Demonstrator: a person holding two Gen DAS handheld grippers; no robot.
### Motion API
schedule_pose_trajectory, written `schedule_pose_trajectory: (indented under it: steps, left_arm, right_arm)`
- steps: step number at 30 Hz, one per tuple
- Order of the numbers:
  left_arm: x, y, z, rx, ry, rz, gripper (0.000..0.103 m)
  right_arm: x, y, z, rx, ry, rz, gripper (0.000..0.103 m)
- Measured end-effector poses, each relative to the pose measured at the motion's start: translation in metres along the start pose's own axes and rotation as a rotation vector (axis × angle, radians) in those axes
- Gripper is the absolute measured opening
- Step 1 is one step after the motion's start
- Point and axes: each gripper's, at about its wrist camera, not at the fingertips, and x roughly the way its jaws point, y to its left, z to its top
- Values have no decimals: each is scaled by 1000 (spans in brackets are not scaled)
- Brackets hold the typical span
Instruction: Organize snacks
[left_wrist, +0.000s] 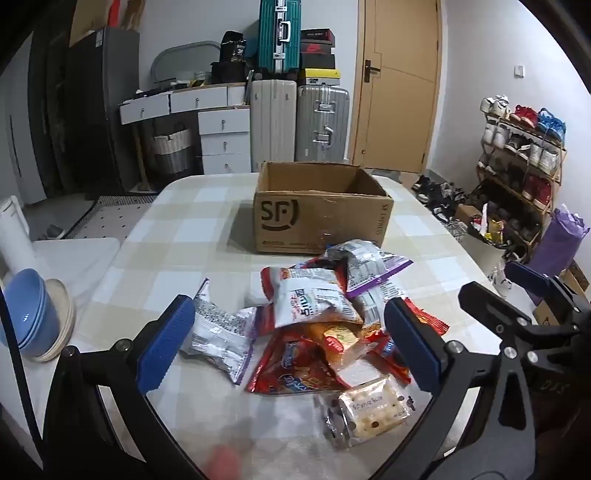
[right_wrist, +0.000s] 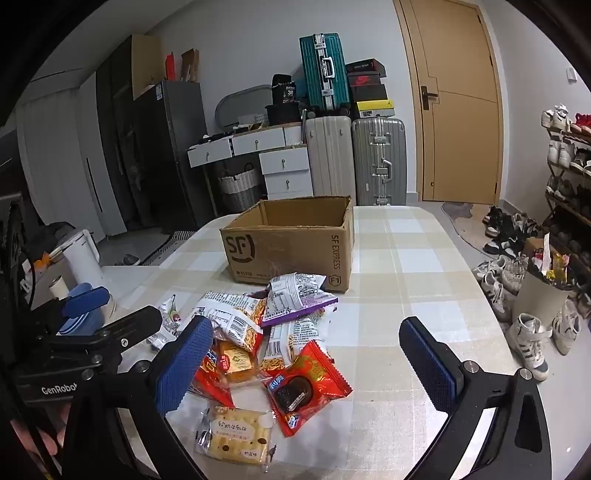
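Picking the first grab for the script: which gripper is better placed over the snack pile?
Left, probably. The left gripper frames the snack pile between open fingers; the right gripper sits off its right edge.

Snack pile (right_wrist: 266, 343) crowds the tabletop (right_wrist: 424, 258) centre, cardboard box (right_wrist: 291, 243) right behind it; right side's wide open for passing.

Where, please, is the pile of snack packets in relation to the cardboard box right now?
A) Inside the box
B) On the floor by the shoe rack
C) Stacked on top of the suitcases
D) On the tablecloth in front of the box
D: the snack packets lie heaped on the checked tablecloth in front of the cardboard box, whose visible interior shows no packets.
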Motion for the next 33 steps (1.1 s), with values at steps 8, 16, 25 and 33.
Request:
schedule_pose_trajectory:
  steps: [8,16,25,33]
  left_arm:
    - [-1,0,2,-5,13,-9,102]
    - [-11,2,3,-8,-28,-11,102]
    - [-14,8,3,-15,-45,-7,102]
    - [-15,10,2,-20,-47,3,102]
  right_arm:
    - [-1,0,1,-20,-14,-19,103]
    - [-2,-1,-2,-8,-41,-20,103]
    - [-4,-2,0,-4,-40,-21,103]
    - [-3,-2,0,-1,-36,-19,103]
